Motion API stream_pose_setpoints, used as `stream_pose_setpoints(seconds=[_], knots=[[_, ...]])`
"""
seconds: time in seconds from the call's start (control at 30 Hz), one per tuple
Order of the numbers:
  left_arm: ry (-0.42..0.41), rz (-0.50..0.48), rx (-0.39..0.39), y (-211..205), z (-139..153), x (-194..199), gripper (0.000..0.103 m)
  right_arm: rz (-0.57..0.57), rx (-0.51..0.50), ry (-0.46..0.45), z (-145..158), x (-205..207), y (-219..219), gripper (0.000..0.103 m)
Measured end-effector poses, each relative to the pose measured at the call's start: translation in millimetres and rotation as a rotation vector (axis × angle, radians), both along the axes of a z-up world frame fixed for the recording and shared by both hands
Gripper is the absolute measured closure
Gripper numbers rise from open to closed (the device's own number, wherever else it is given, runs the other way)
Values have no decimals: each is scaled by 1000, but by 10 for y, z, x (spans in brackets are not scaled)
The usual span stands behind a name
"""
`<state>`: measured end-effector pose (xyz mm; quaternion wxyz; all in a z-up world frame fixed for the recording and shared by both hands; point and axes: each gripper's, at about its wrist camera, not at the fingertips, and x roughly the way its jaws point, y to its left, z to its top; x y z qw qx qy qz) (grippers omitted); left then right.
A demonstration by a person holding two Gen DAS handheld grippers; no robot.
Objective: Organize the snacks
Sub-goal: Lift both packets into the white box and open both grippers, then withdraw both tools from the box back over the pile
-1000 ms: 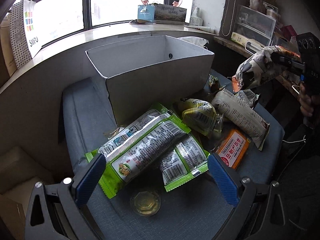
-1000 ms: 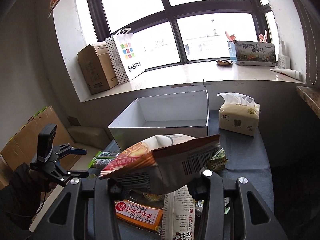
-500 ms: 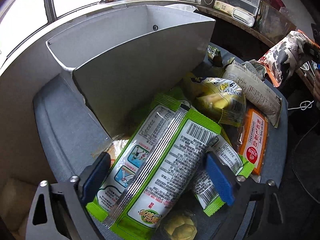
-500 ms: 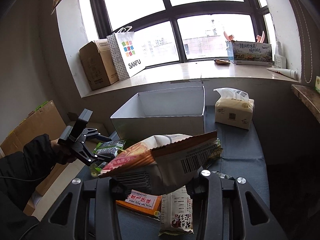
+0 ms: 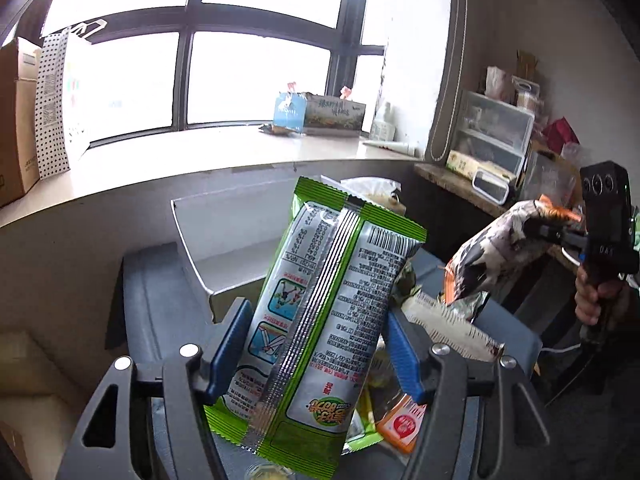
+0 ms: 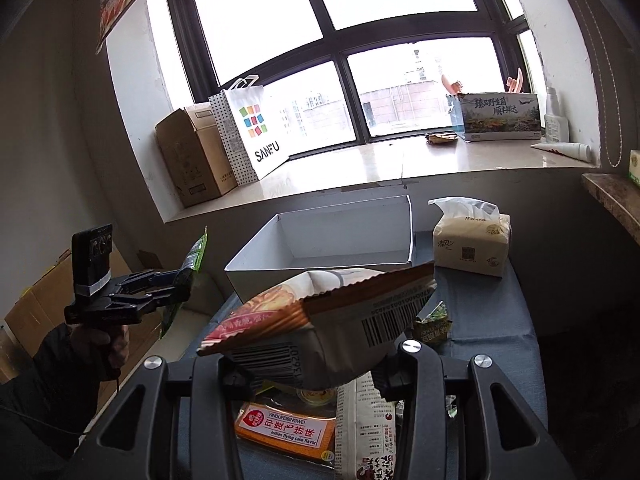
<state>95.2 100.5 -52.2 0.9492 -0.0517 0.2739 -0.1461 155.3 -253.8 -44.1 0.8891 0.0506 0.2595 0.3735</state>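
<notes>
Tissue pack (image 6: 472, 240) beside white box (image 6: 328, 248), apparently touching.

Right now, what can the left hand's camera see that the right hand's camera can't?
Only the left wrist view shows the plastic drawers on the side shelf, and the printed back of the green packet between the closing left gripper.

Only the right wrist view shows the tissue pack and the orange cake packet.

Both show the white box, the window ledge and the chip bag in the right gripper.
</notes>
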Motion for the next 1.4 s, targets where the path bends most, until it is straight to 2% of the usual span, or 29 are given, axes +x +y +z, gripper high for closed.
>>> stream_pose_setpoints(seconds=[0.1, 0.3, 0.4, 0.5, 0.57, 0.63, 0.7, 0.73, 0.77, 0.83, 0.93, 1.03, 1.17, 1.27, 1.4], knots=[[-32, 79, -125, 62, 286, 139, 34, -3, 28, -17, 170, 161, 89, 58], [-14, 265, -138, 103, 521, 816, 34, -38, 17, -6, 441, 766, 400, 58], [28, 331, -112, 103, 428, 1213, 33, -58, -13, 49, 470, 1190, 623, 58], [94, 389, -136, 213, 230, 1546, 32, -62, -64, 103, 372, 1594, 849, 58], [153, 436, -167, 309, 78, 1724, 29, -79, -70, 99, 295, 1790, 965, 58], [176, 458, -174, 379, -53, 1853, 27, -79, -110, 91, 240, 1940, 1104, 58], [221, 475, -134, 406, -179, 1954, 21, -99, -139, 100, 199, 2068, 1242, 55], [255, 471, -125, 412, -242, 1993, 11, -92, -153, 114, 171, 2130, 1308, 46], [278, 477, -120, 422, -288, 2006, 4, -83, -170, 133, 146, 2180, 1373, 22], [260, 484, -125, 439, -311, 1923, 1, -111, -172, 123, 142, 2187, 1397, 0], [219, 482, -107, 443, -284, 1764, 0, -123, -122, 85, 193, 2104, 1334, 0], [205, 482, -103, 454, -244, 1603, 0, -118, -124, 91, 225, 2020, 1288, 0], [162, 488, -102, 460, -141, 1349, 0, -97, -109, 54, 311, 1822, 1199, 0], [113, 442, -119, 440, -70, 1131, 0, -73, -89, 18, 364, 1595, 1087, 0], [131, 416, -94, 351, 30, 838, 0, -16, -55, -42, 406, 1222, 910, 0]])
